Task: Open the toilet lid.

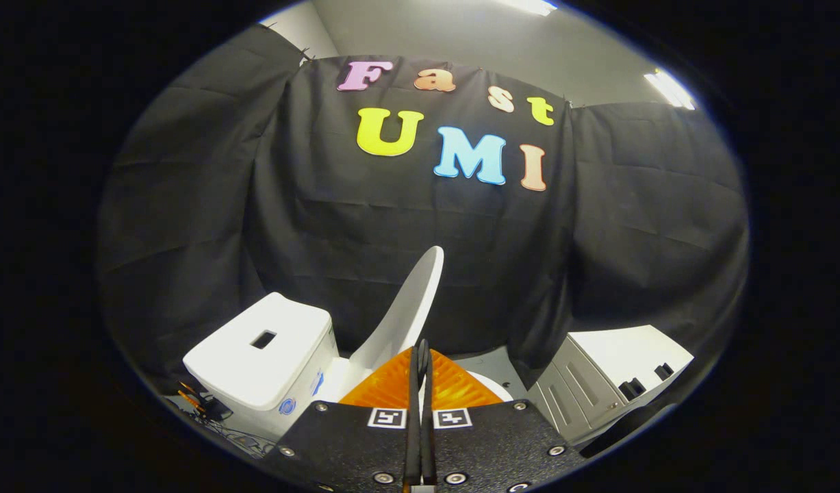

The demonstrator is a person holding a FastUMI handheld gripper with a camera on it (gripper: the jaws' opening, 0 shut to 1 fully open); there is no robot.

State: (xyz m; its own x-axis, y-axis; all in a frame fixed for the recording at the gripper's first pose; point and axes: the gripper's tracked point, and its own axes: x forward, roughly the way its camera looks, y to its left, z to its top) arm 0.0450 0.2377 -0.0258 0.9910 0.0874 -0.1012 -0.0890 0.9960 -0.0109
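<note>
Beyond closed claw [420,356], toilet lid [407,311] raised, upright.

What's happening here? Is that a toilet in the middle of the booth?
Yes. A person is holding a two-finger claw to open a white toilet's lid. The lid stands raised and tilted up toward the tank, just ahead of the orange fingers, which are closed together with nothing between them. A white cabinet sits off to the side against the black cloth wall. So the lid looks open already.
</note>
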